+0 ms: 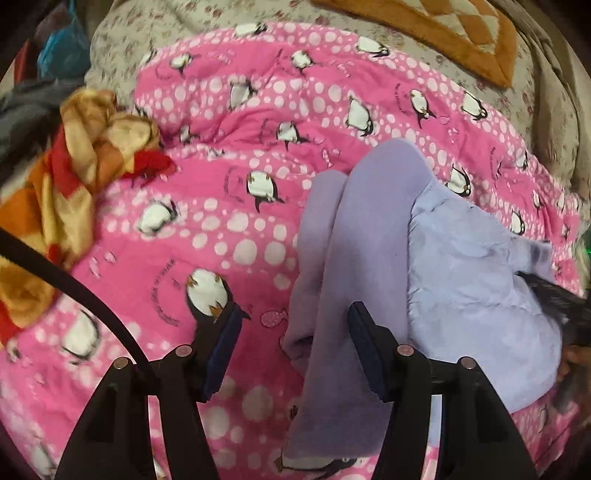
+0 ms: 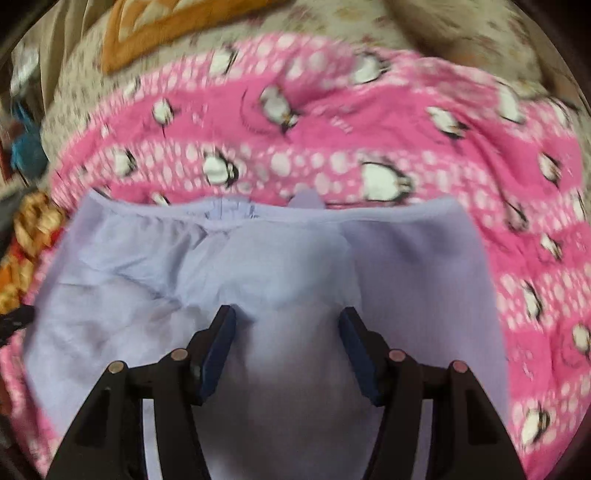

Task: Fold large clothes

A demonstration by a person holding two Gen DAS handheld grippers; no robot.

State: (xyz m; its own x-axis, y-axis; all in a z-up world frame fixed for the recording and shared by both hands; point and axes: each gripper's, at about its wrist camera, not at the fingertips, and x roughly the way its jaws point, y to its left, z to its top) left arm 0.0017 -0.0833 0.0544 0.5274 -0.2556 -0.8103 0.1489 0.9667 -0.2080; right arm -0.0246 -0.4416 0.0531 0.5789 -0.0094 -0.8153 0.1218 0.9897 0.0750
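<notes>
Pink penguin blanket [image 1: 229,155] carries lavender pants [image 1: 369,221], legs pointing away.

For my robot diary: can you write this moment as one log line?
task: fold clothes | left gripper: open | right gripper: open | lavender garment: unheld on penguin blanket

A garment [image 1: 461,273] lies on a blanket [image 1: 229,155] spread over a bed [image 1: 122,40]. A crumpled cloth [image 1: 85,147] sits at the blanket's left edge, a cushion [image 1: 461,33] behind it.

A bed [image 1: 122,48] in a pale floral sheet carries a pink penguin blanket [image 1: 229,236], with an orange-bordered quilt [image 1: 476,33] near its far edge and lavender trousers [image 2: 280,269] spread on the blanket.
</notes>
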